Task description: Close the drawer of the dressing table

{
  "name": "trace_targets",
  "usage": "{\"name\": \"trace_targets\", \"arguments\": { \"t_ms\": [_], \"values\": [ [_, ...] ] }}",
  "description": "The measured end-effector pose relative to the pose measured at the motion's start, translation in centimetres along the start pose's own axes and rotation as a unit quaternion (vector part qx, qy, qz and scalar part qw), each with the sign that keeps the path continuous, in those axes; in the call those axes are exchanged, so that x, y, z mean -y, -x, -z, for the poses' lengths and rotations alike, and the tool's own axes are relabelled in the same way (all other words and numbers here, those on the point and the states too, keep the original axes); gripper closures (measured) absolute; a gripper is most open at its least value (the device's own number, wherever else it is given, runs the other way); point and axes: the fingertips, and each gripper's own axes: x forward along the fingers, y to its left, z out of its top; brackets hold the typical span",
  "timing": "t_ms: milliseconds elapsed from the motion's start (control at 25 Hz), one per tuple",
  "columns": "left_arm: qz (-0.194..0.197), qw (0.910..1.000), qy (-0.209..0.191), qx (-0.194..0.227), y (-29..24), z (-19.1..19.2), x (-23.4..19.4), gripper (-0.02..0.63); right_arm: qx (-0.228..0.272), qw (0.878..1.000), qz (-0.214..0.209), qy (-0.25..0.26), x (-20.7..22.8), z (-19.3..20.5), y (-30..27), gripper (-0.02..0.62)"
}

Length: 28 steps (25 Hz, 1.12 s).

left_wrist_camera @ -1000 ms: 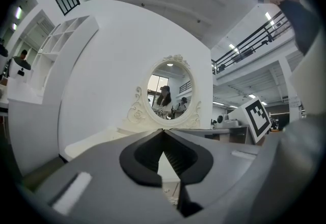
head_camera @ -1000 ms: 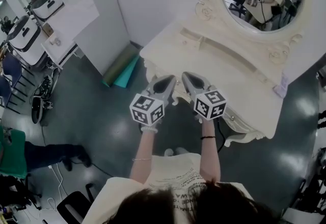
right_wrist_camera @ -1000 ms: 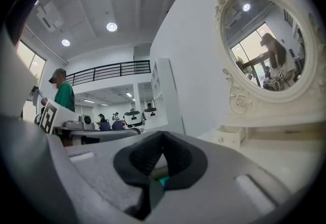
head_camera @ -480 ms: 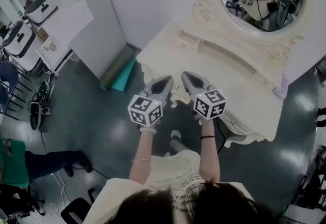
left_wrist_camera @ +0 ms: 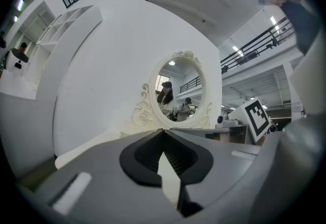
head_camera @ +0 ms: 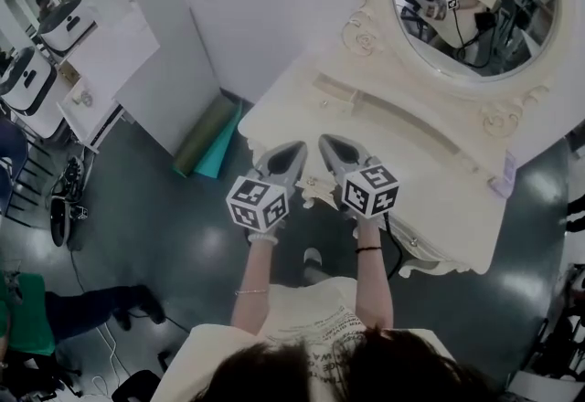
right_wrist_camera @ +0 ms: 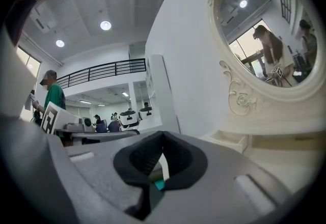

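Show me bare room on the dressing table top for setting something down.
The cream dressing table's top lies bare between the raised ledge under the oval mirror and the front edge. Crowded: the near-left corner, with left gripper and right gripper; a small pale item sits far right.

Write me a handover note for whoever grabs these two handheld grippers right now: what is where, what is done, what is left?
Left gripper: jaws shut, nothing between them.
Right gripper: jaws shut, nothing between them.
Both are held side by side and roughly level, with their tips at the front edge of the dressing table, below the oval mirror.
Done: the grippers are lined up at the table front, where a drawer would be pushed.
Unclear: the tabletop and grippers hide the drawer front, so no view shows whether the drawer is fully in.
Left: probably press straight in, then check that the front sits flush.
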Motion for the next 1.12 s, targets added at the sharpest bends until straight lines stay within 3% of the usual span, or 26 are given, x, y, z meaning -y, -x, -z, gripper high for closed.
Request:
{"name": "trace_targets", "arguments": {
  "t_ms": [520,1120],
  "values": [
    [-0.003,1.0000,0.009,0.000,-6.2,-1.1,-3.6,0.606,-0.010,1.000,-0.015,-0.006,5.4,-1.7,-4.5,0.592],
    [-0.004,0.9990,0.033,-0.029,-10.7,1.4,-7.0,0.606,-0.043,0.999,-0.001,-0.024,10.2,0.4,-8.1,0.592]
  ]
}}
